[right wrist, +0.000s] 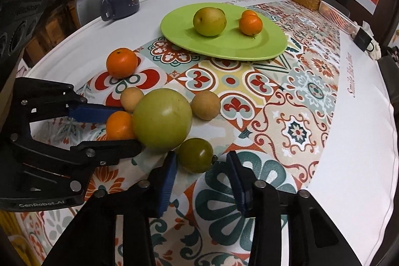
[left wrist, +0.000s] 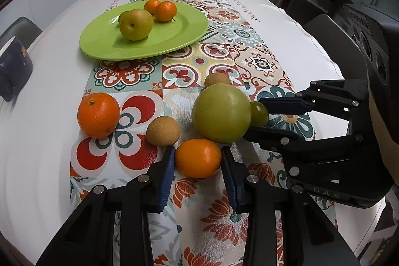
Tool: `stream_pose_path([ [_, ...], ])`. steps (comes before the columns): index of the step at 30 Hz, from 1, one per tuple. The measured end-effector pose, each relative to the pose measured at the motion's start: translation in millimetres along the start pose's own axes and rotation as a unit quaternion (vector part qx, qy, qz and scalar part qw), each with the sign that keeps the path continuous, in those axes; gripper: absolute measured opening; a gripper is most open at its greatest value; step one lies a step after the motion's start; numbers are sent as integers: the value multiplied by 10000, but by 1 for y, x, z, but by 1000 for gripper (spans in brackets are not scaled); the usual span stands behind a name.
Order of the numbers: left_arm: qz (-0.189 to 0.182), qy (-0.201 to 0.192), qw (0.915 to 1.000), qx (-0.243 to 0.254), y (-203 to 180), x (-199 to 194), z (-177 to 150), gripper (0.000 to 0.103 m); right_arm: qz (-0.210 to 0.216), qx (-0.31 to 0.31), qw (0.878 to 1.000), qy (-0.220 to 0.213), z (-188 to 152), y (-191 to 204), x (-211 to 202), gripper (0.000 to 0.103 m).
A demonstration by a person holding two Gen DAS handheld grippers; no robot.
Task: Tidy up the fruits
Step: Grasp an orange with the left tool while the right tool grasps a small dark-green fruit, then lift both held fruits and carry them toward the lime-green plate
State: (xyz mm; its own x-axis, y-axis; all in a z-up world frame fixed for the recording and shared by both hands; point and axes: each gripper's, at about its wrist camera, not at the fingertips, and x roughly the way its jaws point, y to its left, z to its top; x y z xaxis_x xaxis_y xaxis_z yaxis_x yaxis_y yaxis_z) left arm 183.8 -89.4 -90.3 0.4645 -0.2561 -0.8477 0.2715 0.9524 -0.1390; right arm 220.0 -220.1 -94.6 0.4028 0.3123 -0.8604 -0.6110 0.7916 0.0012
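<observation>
Left wrist view: your left gripper [left wrist: 197, 161] has its jaws apart around the orange [left wrist: 198, 158], which sits on the cloth [left wrist: 261, 61] dead ahead between the blue pads, neither visibly pressing yet. It is round, so no long axis matters. The big green fruit [left wrist: 221, 112] lies just beyond it.

Right wrist view: your right gripper [right wrist: 202, 166] stands open astride the small green fruit [right wrist: 195, 155], stem pointing right toward the right pad. The plate [right wrist: 249, 51], already holding three fruits, lies well ahead. Each hand looks ready to close.
</observation>
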Motion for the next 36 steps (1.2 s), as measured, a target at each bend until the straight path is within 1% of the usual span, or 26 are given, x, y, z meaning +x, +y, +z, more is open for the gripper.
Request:
stream_pose_path([
  [6, 47, -21, 10000, 32, -1, -4, -2, 36, -16, 19, 10000, -55, -3, 2, -3, 33],
  [15, 52, -95, 9999, 126, -4, -17, -9, 36, -75, 173, 9997, -138, -12, 10, -21, 33],
  [25, -28, -371, 9992, 158, -5, -46, -18, 36, -165, 401, 9982, -418, -19, 26, -51, 33],
  [33, 44, -688, 9975, 145, 0, -75, -17, 36, -222, 750, 9940, -766, -15, 38, -74, 33],
  [36, 126, -847, 9961, 207, 3, -87, -14, 36, -274, 866, 9918, -904, -12, 42, -82, 33],
])
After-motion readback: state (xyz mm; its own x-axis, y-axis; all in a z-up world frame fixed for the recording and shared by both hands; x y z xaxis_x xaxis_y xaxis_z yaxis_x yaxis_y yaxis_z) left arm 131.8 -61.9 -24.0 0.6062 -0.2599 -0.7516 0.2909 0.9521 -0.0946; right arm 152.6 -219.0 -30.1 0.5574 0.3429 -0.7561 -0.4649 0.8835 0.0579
